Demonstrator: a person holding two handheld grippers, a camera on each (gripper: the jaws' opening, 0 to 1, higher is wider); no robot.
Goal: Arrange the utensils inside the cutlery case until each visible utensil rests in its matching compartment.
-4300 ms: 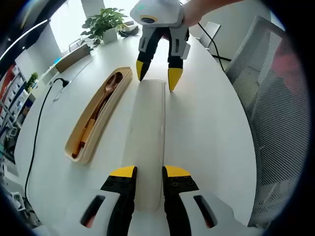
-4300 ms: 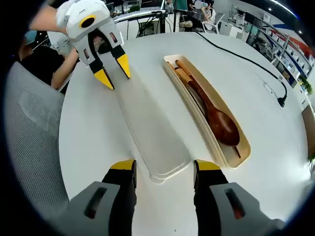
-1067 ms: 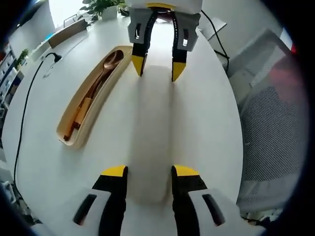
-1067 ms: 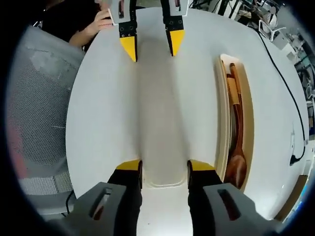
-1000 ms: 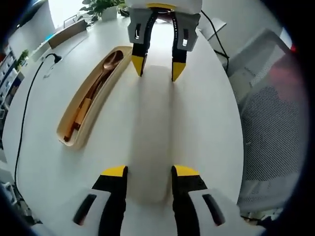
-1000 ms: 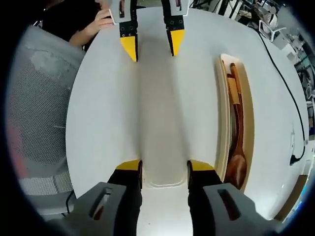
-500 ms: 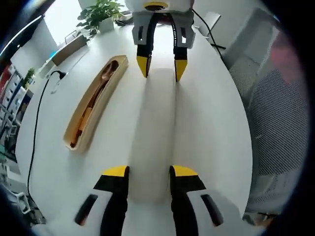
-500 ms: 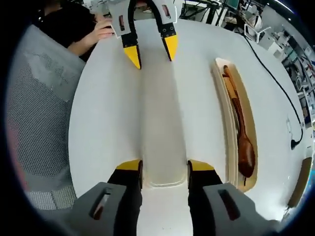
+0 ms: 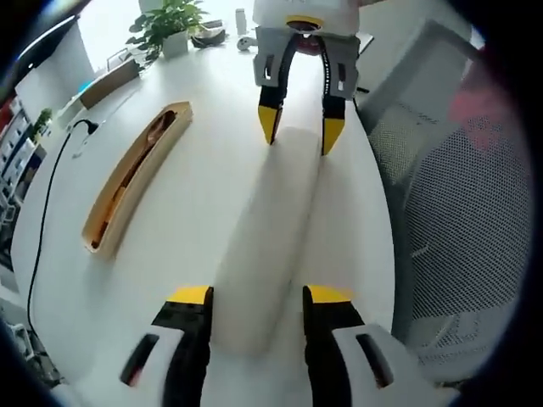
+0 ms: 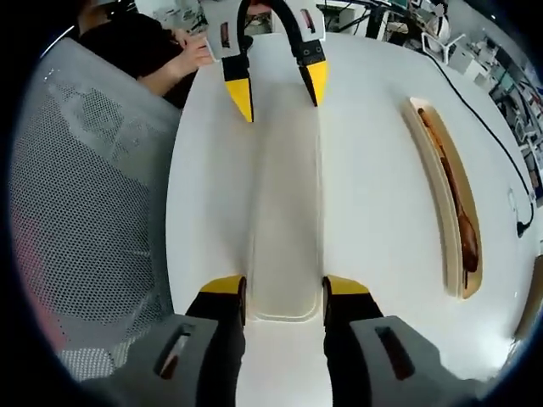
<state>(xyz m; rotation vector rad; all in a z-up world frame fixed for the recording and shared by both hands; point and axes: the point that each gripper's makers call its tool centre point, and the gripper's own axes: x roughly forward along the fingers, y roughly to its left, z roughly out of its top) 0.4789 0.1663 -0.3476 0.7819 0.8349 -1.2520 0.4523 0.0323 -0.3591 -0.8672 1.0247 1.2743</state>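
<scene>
You had the long, translucent white lid [image 10: 284, 220] clamped at both ends, the left gripper [image 9: 257, 298] on one end and the right gripper [image 10: 282, 288] on the other, presumably to keep the flexible piece level. The beige case base [image 10: 450, 195], shallow and round-ended, lay well apart on the glossy white table [image 9: 178, 220], with the wooden spoon [image 10: 462, 225] inside.
</scene>
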